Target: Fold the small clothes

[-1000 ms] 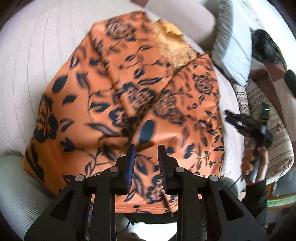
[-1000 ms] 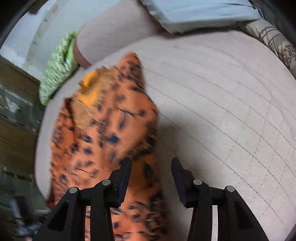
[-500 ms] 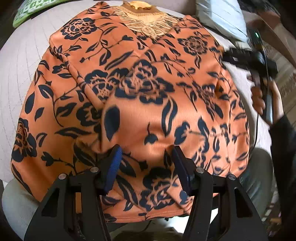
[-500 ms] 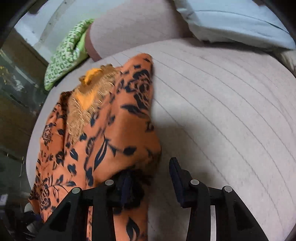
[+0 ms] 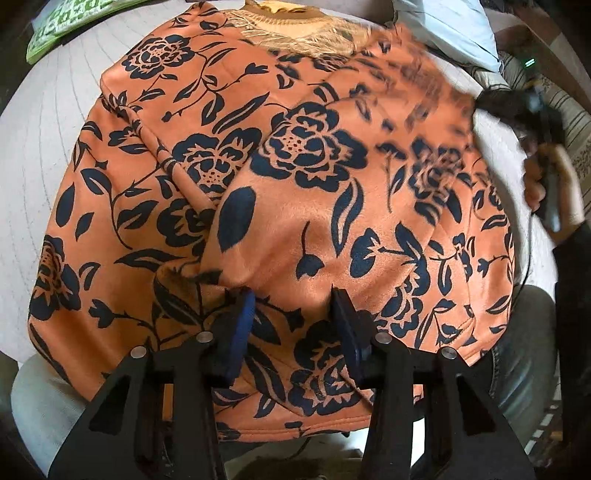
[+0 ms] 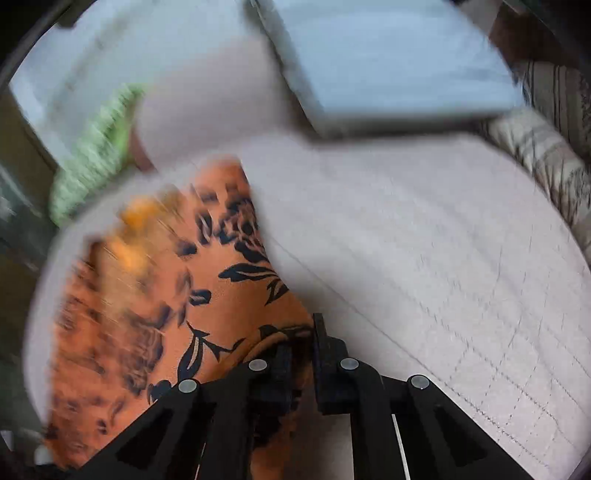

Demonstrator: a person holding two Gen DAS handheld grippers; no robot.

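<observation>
Fingers point(image 6: 325, 332) of the right gripper point(image 6: 301, 343) pinched the top's point(image 5: 295, 206) edge; left gripper's point(image 5: 291, 325) were closing around a fold. Next: carry the side across.

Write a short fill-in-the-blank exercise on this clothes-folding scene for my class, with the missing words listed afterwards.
1. The garment is orange with a dark ____ print.
2. The right tool is shut on the garment's ____.
3. The cloth beyond the garment's far left corner is white and ____.
4. The garment lies on a pale quilted ____.

Missing words: floral; edge; green; cushion
</observation>
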